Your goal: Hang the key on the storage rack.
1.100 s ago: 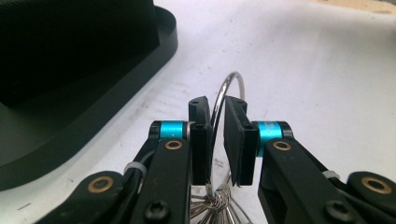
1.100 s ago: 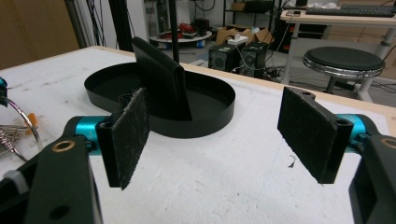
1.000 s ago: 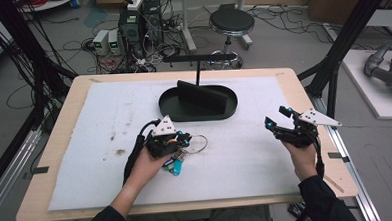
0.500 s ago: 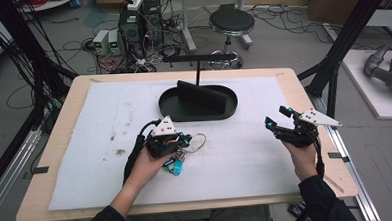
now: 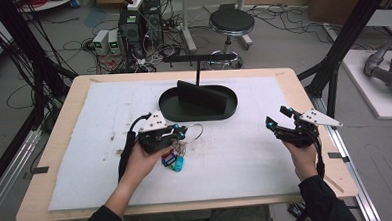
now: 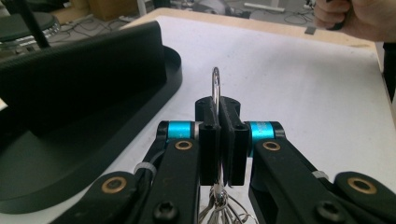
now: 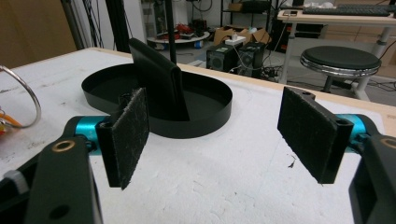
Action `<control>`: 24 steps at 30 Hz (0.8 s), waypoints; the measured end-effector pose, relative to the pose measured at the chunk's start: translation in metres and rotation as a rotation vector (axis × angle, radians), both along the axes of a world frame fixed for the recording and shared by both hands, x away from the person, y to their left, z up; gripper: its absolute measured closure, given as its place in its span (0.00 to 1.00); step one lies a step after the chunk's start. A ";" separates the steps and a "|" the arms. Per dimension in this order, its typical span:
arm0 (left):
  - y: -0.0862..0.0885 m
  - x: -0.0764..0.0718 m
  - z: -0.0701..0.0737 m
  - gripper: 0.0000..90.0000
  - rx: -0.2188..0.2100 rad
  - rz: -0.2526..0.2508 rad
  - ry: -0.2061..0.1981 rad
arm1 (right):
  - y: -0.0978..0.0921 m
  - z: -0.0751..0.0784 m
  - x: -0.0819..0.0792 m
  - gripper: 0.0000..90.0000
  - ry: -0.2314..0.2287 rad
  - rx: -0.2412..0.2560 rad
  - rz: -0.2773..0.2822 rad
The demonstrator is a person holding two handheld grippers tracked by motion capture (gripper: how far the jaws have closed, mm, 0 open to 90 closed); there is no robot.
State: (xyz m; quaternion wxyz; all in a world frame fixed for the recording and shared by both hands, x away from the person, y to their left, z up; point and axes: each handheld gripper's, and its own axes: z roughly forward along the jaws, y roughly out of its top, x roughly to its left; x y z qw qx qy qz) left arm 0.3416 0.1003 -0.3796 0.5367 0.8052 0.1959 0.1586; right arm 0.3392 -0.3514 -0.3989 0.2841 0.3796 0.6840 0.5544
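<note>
My left gripper (image 5: 181, 132) is shut on a large metal key ring (image 5: 196, 132) just in front of the black oval stand (image 5: 198, 103). Keys and blue and teal tags (image 5: 172, 160) hang from the ring beside the hand. In the left gripper view the jaws (image 6: 219, 105) are pressed together on the ring (image 6: 215, 81), which stands up between them. My right gripper (image 5: 277, 115) hovers open at the table's right side with nothing between its pads (image 7: 126, 135). In the right gripper view part of the ring (image 7: 28, 93) appears at the far left.
The stand's oval tray (image 7: 107, 86) carries a slanted black block (image 7: 159, 79) and a thin upright post with a crossbar (image 5: 197, 57). White felt (image 5: 236, 154) covers the wooden table. A stool (image 5: 231, 23) and computers (image 5: 139, 24) sit on the floor beyond.
</note>
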 end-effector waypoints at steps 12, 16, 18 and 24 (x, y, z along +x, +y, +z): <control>0.018 -0.002 0.022 0.96 -0.081 0.048 -0.048 | -0.001 0.000 0.000 0.28 0.004 0.000 -0.006; 0.022 -0.002 0.026 0.96 -0.098 0.062 -0.062 | -0.001 -0.001 0.001 0.28 0.003 -0.004 -0.006; 0.023 -0.002 0.028 0.96 -0.107 0.072 -0.065 | -0.001 -0.001 0.001 0.28 0.005 -0.003 -0.007; 0.026 0.000 0.031 0.96 -0.133 0.090 -0.074 | -0.001 -0.001 0.001 0.28 0.004 -0.005 -0.008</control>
